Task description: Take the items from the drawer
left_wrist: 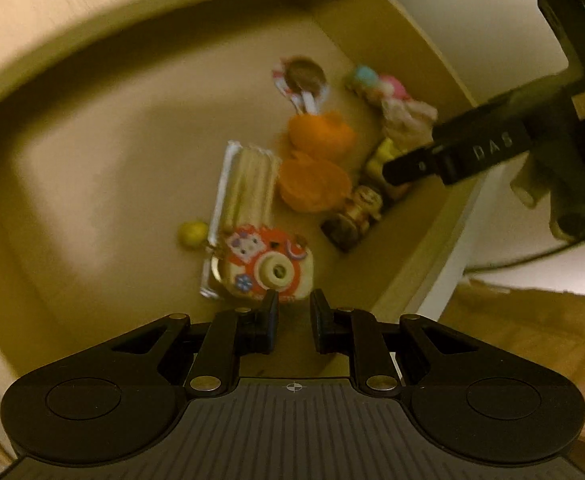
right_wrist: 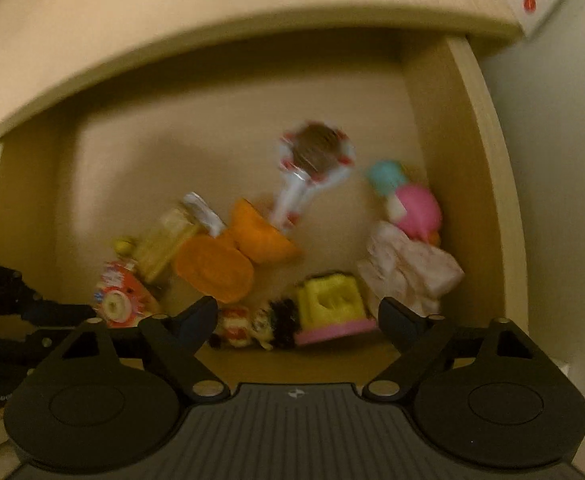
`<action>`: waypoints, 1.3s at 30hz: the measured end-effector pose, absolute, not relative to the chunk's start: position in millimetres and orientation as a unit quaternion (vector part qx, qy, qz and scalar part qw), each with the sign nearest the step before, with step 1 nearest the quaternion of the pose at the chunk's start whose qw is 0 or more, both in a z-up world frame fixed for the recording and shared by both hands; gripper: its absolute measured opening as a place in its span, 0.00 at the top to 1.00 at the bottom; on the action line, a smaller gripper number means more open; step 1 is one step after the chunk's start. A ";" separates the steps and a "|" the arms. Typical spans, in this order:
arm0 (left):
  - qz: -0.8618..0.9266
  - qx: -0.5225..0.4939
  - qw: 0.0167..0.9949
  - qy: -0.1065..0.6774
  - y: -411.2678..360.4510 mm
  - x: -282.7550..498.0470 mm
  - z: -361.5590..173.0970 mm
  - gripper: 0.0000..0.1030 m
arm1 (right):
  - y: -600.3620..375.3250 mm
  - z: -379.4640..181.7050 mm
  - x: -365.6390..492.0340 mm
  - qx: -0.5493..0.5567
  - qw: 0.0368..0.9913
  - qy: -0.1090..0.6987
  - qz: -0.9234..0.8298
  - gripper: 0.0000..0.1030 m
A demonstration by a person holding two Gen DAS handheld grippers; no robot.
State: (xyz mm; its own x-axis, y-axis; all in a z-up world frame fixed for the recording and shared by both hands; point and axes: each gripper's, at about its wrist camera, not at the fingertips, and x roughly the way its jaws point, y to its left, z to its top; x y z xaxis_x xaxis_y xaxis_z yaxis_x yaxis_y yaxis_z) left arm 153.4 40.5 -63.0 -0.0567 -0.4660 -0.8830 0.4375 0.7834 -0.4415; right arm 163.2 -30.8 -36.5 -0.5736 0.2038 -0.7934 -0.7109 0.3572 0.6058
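An open wooden drawer point(right_wrist: 492, 160) is seen from above by both wrist cameras, its floor strewn with small toys gathered toward the right-hand wall. The left gripper point(left_wrist: 294, 312) is held over the near edge of the drawer, its fingers drawn close with only a narrow gap between them and nothing pinched there; a red-and-cream toy camera point(left_wrist: 268, 266) lies just beyond the fingertips. A clear packet of pale sticks point(left_wrist: 248, 184) is laid lengthwise behind the toy camera, and a small yellow ball point(left_wrist: 192, 233) rests at its left side. Two orange cups point(left_wrist: 316, 160) sit together in the middle of the drawer floor, with a brown-headed doll in red and white point(left_wrist: 302, 80) farther back.

The right gripper point(right_wrist: 298, 316) is shown with its fingers spread wide over the near right corner of the drawer, empty, no toy pressed by either finger. Framed between them are a yellow block on a pink base point(right_wrist: 332, 308) and a small striped figure with dark hair point(right_wrist: 252, 322). Against the right wall a pink-and-blue doll point(right_wrist: 408, 200) and a pale cloth bundle point(right_wrist: 408, 268) are piled together. In the left camera's view the right gripper's black finger is seen reaching in over the right wall toward that same pile. Both pictures are blurred, so finer details of the toys cannot be made out.
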 end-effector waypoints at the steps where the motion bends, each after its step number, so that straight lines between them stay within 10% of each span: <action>1: -0.335 -0.017 0.676 0.656 39.9 155.9 -67.3 0.85 | -28.9 -40.6 163.5 -0.192 0.419 0.713 0.528 0.15; 13: -0.313 -0.084 0.630 0.706 14.9 174.5 -102.7 0.89 | -11.9 -87.0 112.4 -0.283 0.304 0.720 0.556 0.22; 39: -0.199 -0.091 0.757 0.616 36.6 170.7 -88.6 0.89 | -2.1 -84.1 94.4 -0.280 0.365 0.634 0.621 0.28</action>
State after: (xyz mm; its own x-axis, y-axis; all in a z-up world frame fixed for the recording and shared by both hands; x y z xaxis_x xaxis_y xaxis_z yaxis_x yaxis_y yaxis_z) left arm 170.7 36.6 -88.6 0.1626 -0.4133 -0.8960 0.1882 0.9044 -0.3830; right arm 94.4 -2.1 -84.1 -0.5761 0.0992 -0.8113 -0.8091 0.0713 0.5833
